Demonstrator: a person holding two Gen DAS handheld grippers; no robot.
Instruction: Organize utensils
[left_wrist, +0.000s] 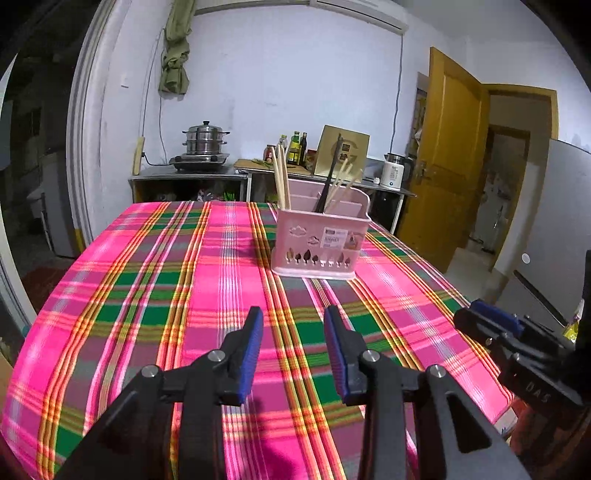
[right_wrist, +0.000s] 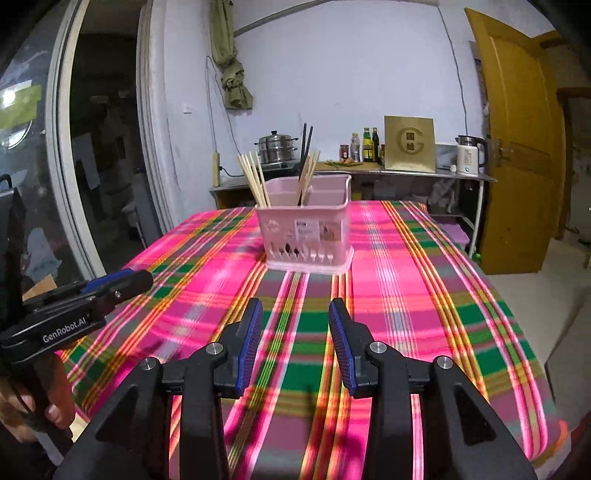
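Left wrist view: left claw (left_wrist: 293, 314) open, empty, above plaid counter (left_wrist: 147, 295). Pink caddy (left_wrist: 319, 240) at 12 o'clock, chopsticks (left_wrist: 281, 177) upright inside. Right claw (right_wrist: 295, 306) likewise open, empty. Step: likely between picks, no loose utensils visible. Next: locating one.

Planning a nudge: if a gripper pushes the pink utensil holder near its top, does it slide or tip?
The pink holder looks like thin plastic, so probably light. Its chopsticks stand tall, so a high push may tip it. The plaid tablecloth could bunch rather than let it slide.
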